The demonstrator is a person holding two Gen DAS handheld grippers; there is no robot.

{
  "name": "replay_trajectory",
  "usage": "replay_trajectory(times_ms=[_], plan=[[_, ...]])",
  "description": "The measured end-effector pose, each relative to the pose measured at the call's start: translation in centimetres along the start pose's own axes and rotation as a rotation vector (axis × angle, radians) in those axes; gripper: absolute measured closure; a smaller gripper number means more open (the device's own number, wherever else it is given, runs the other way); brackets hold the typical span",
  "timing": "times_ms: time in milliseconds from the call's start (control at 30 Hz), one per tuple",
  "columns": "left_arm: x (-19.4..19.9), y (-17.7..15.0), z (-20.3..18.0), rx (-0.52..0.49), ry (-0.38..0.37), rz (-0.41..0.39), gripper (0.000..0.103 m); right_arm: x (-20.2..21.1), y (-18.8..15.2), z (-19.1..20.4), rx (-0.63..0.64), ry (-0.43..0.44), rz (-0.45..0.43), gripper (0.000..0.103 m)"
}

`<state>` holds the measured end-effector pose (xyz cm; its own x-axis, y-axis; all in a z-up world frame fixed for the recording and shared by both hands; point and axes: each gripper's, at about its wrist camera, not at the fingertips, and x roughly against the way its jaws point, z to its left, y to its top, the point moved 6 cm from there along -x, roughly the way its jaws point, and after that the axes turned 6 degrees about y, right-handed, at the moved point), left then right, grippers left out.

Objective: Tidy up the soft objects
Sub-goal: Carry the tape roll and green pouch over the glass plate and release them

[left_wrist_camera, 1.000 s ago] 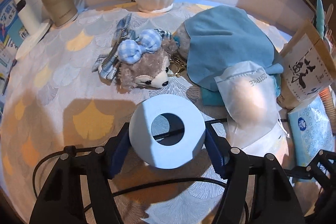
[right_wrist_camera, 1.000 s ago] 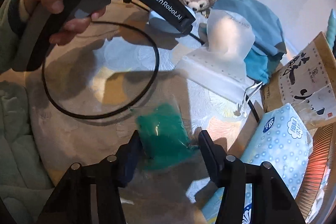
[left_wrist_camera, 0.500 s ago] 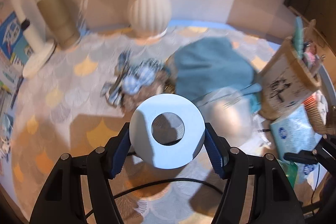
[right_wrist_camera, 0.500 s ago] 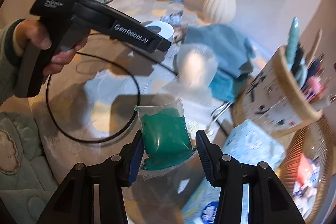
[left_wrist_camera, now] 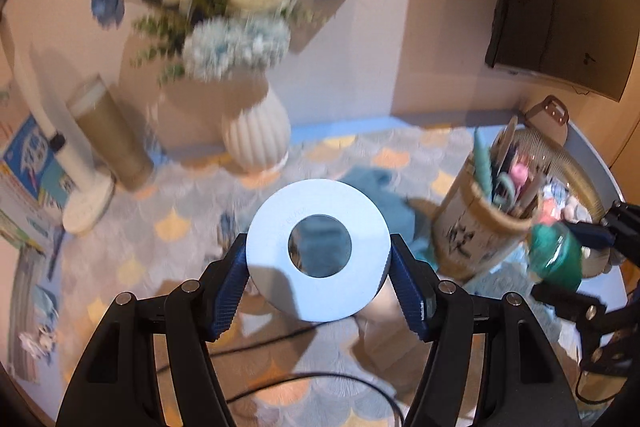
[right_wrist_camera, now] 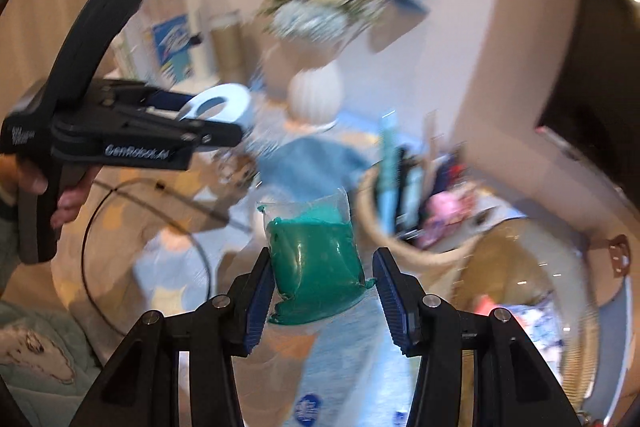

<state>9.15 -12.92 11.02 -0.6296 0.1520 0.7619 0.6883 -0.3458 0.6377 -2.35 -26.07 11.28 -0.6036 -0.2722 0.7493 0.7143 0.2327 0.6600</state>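
My left gripper [left_wrist_camera: 319, 269] is shut on a pale blue foam ring [left_wrist_camera: 318, 250] and holds it high above the table. My right gripper [right_wrist_camera: 318, 281] is shut on a clear bag of green soft stuff [right_wrist_camera: 314, 263], lifted in the air; the bag also shows at the right of the left wrist view [left_wrist_camera: 556, 255]. A blue cloth [left_wrist_camera: 380, 203] lies on the table behind the ring. The left gripper with the ring shows at the left of the right wrist view [right_wrist_camera: 216, 105].
A white ribbed vase [left_wrist_camera: 256, 139] with flowers stands at the back. A tan tumbler [left_wrist_camera: 108, 131] stands at the left. A bamboo pen holder [left_wrist_camera: 484, 223] and a wicker basket [right_wrist_camera: 520, 267] are at the right. A black cable [left_wrist_camera: 304, 379] loops across the table.
Both grippers have risen and tilted upward with their loads. The view is blurred by motion. The plush bear and white pouch have dropped out of sight.
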Motion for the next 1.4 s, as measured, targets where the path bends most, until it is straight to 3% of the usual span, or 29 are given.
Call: replay_trajectory(times_ms=[300,767,1067,1300,1400], plan=[[2.9,5.4,-5.1,-0.107,-0.083,-0.122,0.038,5.3,0.3,-6.3,-0.171,-0.132,-0.121,0.055],[1.5,7.3,-19.0,-0.308,-0.281,-0.113,0.038,10.0,-4.2,-15.0,-0.443,-0.317,-0.161,0.055],[-0.9,6.5,-25.8,-0.391,-0.371,-0.009,0.038,10.8,-8.6,-18.6,-0.599,-0.413,-0.123,0.055],[-4.2,5.2,-28.1,-0.427,-0.358,0.113,0.038,10.9,-10.7,-20.8,-0.694,-0.439,-0.100,0.055],[-4.6,5.1,-28.0,-0.433,-0.350,0.128,0.038,10.7,-11.1,-21.3,-0.709,-0.445,-0.094,0.055]])
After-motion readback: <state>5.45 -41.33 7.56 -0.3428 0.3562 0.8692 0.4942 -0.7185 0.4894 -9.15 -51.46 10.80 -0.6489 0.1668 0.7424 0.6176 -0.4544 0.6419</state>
